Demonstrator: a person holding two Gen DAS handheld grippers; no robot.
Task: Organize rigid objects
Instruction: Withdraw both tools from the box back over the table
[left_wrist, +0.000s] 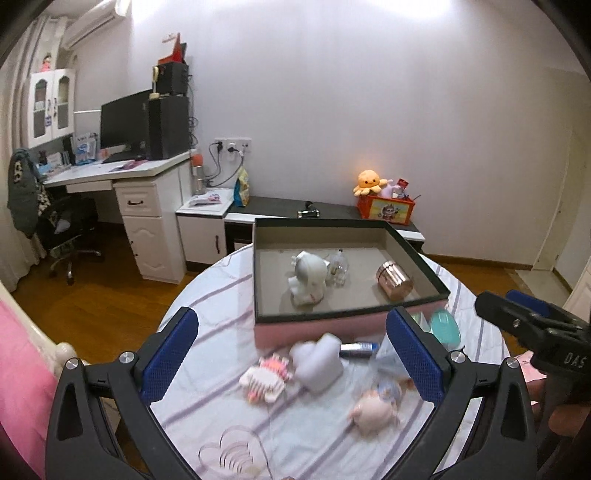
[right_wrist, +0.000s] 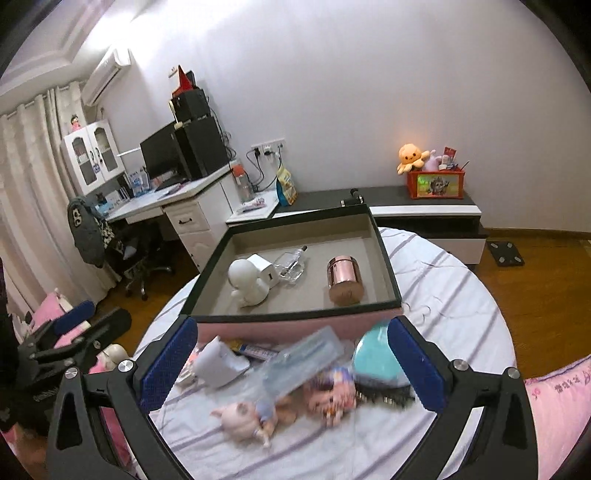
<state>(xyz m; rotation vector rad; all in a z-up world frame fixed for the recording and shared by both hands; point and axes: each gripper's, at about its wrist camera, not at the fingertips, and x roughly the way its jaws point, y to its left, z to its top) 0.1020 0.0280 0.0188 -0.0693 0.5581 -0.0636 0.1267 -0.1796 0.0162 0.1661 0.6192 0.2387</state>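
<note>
Hovering over a round table draped in a white cloth with lilac stripes (left_wrist: 221, 302), with the left gripper (left_wrist: 291, 354) spread wide and gripping nothing, blue pads (left_wrist: 170, 354) well apart. Holding likewise on the other side, the right gripper (right_wrist: 291, 360) gaping open and empty above the clutter. Sitting at the far side of the table, a shallow pink box with a dark rim and grey lining (right_wrist: 207, 273), already containing a white rounded figurine (right_wrist: 245, 282), a clear glass bottle lying on its side (right_wrist: 291, 264) and a shiny rose-gold metal canister (right_wrist: 345, 280), the bottle touching or just beside the figurine, the canister apart. Lying loose in front of the box, blurred by motion and hard to read: a pale lavender blocky object (left_wrist: 319, 360), a pink-and-white toothed piece (left_wrist: 266, 378), a small blue-and-silver tube (left_wrist: 356, 347) partly tucked against the box wall, a pink pig-like doll (right_wrist: 243, 415), a colourful big-headed doll (right_wrist: 330, 393), a clear plastic case (right_wrist: 303, 363) overlapping the dolls, and a teal oval hairbrush (right_wrist: 373, 363) half hidden behind the right finger. Fading out at the lower edge of the left view, a transparent heart-shaped wire piece (left_wrist: 236, 448), cut off and barely traceable. Poking in from the right of the left view, the other tool's black body only.
</note>
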